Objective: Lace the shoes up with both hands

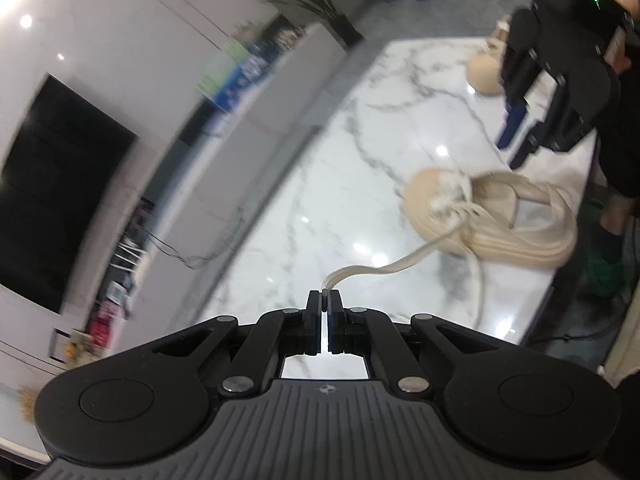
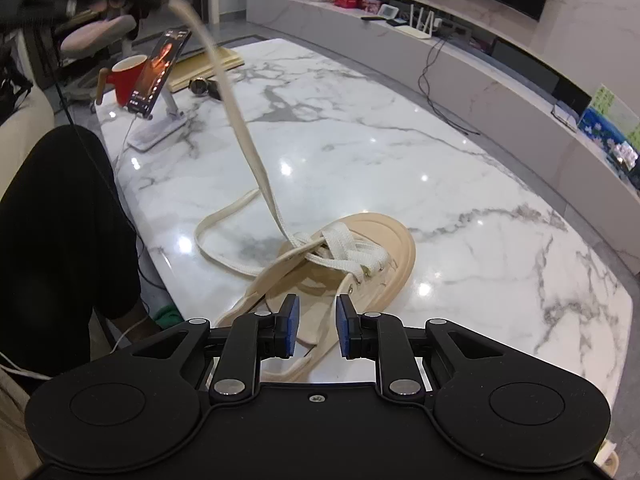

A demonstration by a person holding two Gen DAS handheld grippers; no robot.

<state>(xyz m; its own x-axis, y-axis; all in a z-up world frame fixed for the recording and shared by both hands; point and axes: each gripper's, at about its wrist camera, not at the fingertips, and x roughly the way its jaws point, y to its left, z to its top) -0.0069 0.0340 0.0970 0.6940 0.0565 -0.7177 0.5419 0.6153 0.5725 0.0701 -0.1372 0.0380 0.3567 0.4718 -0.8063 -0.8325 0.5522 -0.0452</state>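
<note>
STEP: drawing lace through upper eyelets | SHOE (image 2: pixel 340 264): on worktop (image 2: pixel 440 152), by its near edge | LEFT TOOL (image 1: pixel 325 292): clamped on lace (image 1: pixel 384 270) end, pulled taut | RIGHT TOOL (image 2: pixel 317 320): part open over shoe's heel, apparently empty | NEXT: feed lace tip into next free eyelet, shoe steadied.

Both wrist views angle down; share shoe (image 1: pixel 488 216), table (image 2: pixel 400 152).

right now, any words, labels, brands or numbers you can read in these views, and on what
None can be read.
Lit screen of the black phone on the white stand: picture and text rows, too small.
Green and blue printed cards on the grey wall shelf: marks too small; blurred in the left wrist view.
Beige canvas shoe with white lace: no label visible.
</note>
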